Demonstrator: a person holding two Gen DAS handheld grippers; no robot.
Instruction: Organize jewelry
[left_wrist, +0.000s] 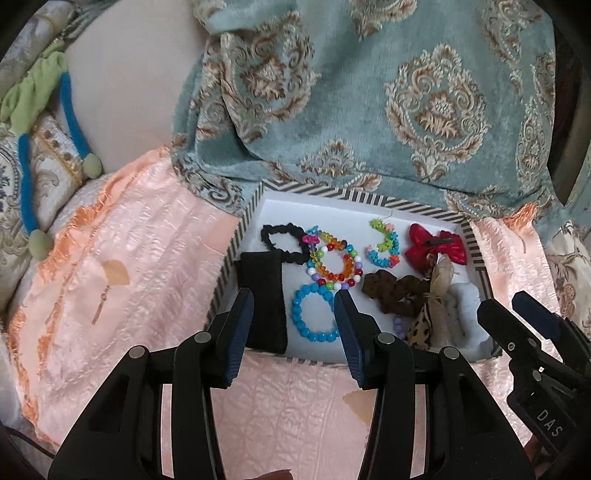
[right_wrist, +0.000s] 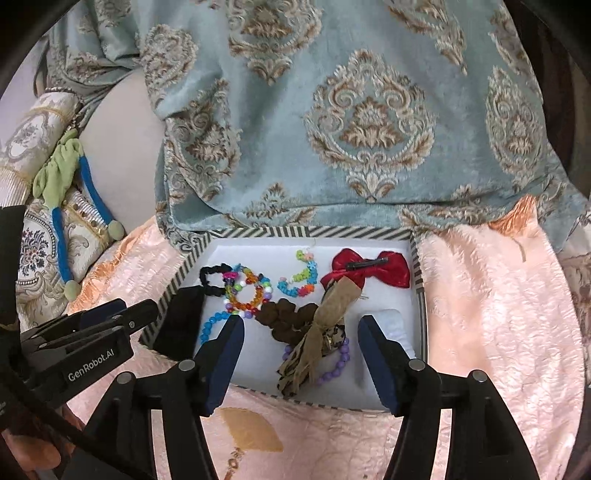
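I am holding my left gripper (left_wrist: 293, 314) spread wide and empty over the near left of the striped tray (left_wrist: 332, 194), framing the blue bead bracelet (left_wrist: 314, 317) because it lies flat and apart. My right gripper (right_wrist: 301, 341), also open and empty, is hovering over the tan ribbon bow (right_wrist: 325, 325), which is covering the brown scrunchie (right_wrist: 284, 319), likely needing lifting first.
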